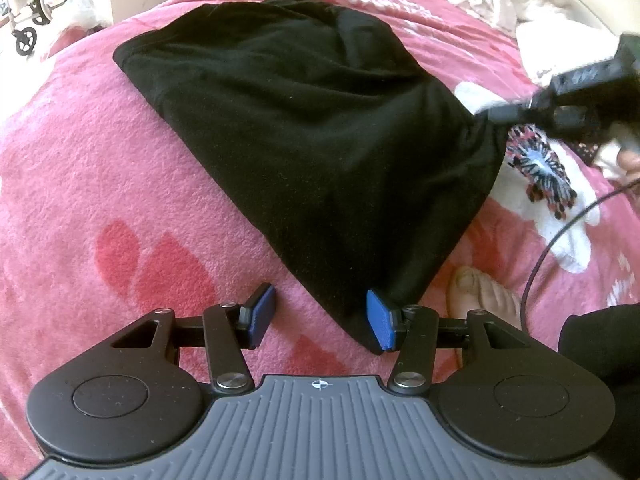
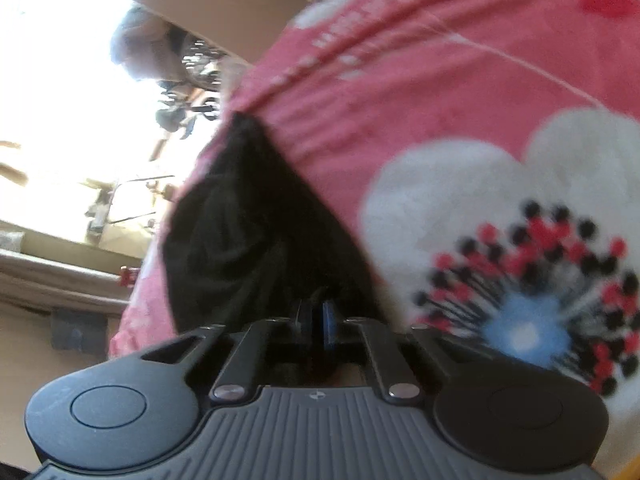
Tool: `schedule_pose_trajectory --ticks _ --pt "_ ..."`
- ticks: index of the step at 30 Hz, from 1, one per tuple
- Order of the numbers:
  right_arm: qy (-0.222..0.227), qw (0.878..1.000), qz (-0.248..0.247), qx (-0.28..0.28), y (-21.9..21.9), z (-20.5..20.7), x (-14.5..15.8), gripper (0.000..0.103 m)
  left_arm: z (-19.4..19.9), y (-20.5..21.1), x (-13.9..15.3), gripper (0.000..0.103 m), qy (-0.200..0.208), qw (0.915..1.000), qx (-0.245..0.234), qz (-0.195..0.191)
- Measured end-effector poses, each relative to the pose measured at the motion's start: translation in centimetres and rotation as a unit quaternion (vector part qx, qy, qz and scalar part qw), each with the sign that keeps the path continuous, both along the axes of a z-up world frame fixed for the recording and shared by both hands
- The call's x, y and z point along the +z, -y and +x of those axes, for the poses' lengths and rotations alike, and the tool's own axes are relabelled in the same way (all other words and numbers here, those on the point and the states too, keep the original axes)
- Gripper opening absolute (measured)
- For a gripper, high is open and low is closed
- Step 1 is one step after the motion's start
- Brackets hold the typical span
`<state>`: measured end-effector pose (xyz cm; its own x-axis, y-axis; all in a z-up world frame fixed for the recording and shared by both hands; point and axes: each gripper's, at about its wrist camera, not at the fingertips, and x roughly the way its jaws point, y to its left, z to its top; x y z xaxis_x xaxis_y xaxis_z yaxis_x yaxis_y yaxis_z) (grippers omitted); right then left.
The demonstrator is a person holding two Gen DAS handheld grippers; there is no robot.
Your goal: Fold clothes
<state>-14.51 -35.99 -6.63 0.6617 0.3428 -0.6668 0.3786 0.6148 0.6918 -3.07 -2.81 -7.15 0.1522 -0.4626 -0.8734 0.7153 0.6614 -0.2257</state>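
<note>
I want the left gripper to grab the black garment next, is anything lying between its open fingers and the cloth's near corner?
Nothing visible does. The left gripper stands open over the pink blanket, and the black garment has its near corner already against the right-side pad.
</note>
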Motion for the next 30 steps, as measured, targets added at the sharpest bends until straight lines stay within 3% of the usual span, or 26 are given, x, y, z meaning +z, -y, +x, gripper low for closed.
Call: schedule_pose_trajectory --ticks 4,7,10,14,15,19,22,26,30 --pt "0.056 0.996 -0.06 0.04 -1.1 0.0 3.1 0.004 0.0 0.0 0.0 0.051 0.0 1.0 0.0 0.0" --pt "-0.008 0.994 -0.094 0.045 -0.5 -0.3 0.8 0.004 -0.1 0.0 0.0 0.051 0.0 1.0 0.0 -0.001" --pt "-0.036 0.998 -0.058 0.016 0.7 -0.6 -1.0 0.004 -0.1 -0.2 0.0 0.051 0.0 1.0 0.0 -0.003" --pt "0.07 0.991 -0.097 0.06 -0.7 0.0 2.9 0.004 0.0 -0.3 0.1 0.051 -0.002 1.0 0.003 -0.004" --pt "0.07 0.989 -0.112 0.071 -0.9 0.1 2.9 0.004 0.0 -0.3 0.1 0.051 -0.003 1.0 0.003 -0.004" --pt "-0.017 0.986 -0.147 0.082 -0.4 -0.4 -1.0 0.004 0.0 -0.3 0.1 0.051 -0.002 1.0 0.002 -0.003" --pt "-0.016 0.986 -0.151 0.076 -0.4 -1.1 -1.9 0.005 0.0 -0.4 0.0 0.051 -0.001 1.0 0.001 -0.004" --pt "-0.016 0.975 -0.2 0.097 -1.5 -0.9 -1.8 0.009 0.0 -0.2 0.0 0.051 0.001 1.0 0.0 -0.001" --pt "-0.02 0.978 -0.191 0.079 -0.5 -1.2 -1.0 0.027 -0.1 -0.2 0.1 0.051 0.003 1.0 -0.002 0.001"
